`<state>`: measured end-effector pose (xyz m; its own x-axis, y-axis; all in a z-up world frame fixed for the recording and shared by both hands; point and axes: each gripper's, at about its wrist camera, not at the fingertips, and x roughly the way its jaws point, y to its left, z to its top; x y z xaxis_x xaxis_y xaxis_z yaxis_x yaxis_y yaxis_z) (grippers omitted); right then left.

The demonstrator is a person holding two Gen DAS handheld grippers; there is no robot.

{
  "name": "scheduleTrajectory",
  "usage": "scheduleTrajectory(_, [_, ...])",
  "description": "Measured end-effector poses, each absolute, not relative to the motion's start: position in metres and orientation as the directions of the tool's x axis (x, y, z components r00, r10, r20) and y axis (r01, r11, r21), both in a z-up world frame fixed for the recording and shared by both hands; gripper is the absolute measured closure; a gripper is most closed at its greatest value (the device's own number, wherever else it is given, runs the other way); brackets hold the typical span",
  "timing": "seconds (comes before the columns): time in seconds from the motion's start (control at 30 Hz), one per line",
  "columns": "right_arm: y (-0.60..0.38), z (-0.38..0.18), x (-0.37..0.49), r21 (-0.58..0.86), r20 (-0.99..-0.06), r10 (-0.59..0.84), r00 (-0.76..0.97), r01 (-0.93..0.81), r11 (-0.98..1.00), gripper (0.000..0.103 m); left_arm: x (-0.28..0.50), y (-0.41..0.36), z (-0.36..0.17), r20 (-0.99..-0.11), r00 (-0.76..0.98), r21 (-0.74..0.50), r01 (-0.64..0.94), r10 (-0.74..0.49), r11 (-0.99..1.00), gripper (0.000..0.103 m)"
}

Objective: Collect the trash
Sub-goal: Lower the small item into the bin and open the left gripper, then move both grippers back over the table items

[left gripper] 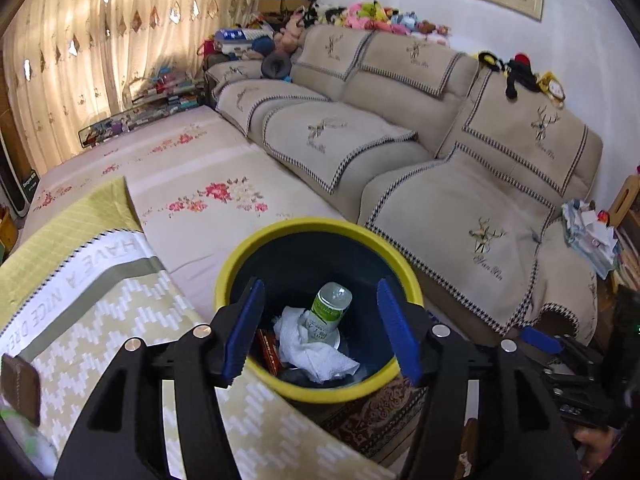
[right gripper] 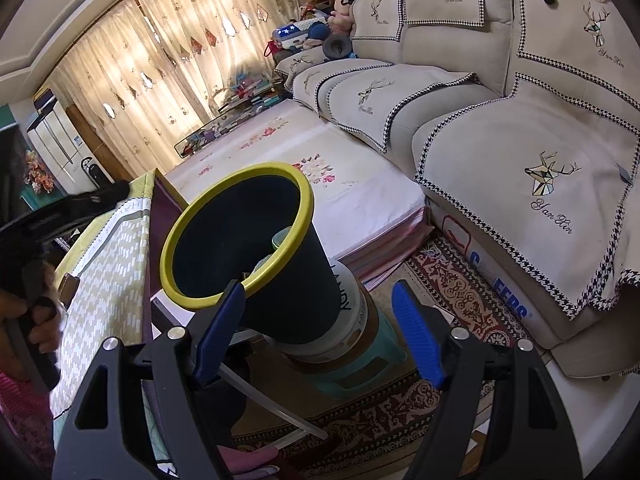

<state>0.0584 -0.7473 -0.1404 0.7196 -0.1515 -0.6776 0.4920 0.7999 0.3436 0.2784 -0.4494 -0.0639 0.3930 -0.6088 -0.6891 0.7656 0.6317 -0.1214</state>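
Here the left tongs (left gripper: 320, 332) stand apart, empty, directly above the bin (left gripper: 256, 248); bottle (left gripper: 331, 306) and tissue (left gripper: 312, 350) lie inside. Right tongs (right gripper: 318, 332) apart. Drop-off step looks complete; next, find more trash.

So the trash bin (left gripper: 320, 236) is a dark navy bucket with a bright yellow rim, sitting upright right in front of and below the left gripper (left gripper: 320, 332), between its blue pads in that view. From the right wrist view the bin (right gripper: 280, 280) stands ahead, just left of centre, perched on a white tub on a teal stool. Inside: a clear plastic bottle (left gripper: 331, 304) with a green label, leaning cap-end down, a crumpled white tissue (left gripper: 312, 348) just beside it, and a reddish-brown flat box (left gripper: 267, 350) at the left wall.
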Motion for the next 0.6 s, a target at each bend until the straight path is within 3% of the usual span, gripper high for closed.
scheduleTrajectory(0.2, [-0.738, -0.138, 0.063, 0.337, -0.677, -0.138, 0.723, 0.472, 0.815, 0.031, 0.249, -0.377, -0.027, -0.614, 0.476, -0.142, 0.718, -0.629, 0.681, 0.029])
scheduleTrajectory(0.37, [-0.722, -0.136, 0.074, 0.331, -0.678, -0.107, 0.728, 0.431, 0.84, 0.031, 0.215, -0.303, -0.004, -0.548, 0.588, -0.118, 0.65, -0.595, 0.75, 0.011])
scheduleTrajectory(0.6, [-0.681, -0.131, 0.098, 0.322, -0.676, -0.031, 0.736, 0.333, 0.886, 0.031, 0.173, -0.187, 0.013, -0.486, 0.74, -0.088, 0.487, -0.464, 0.869, 0.007])
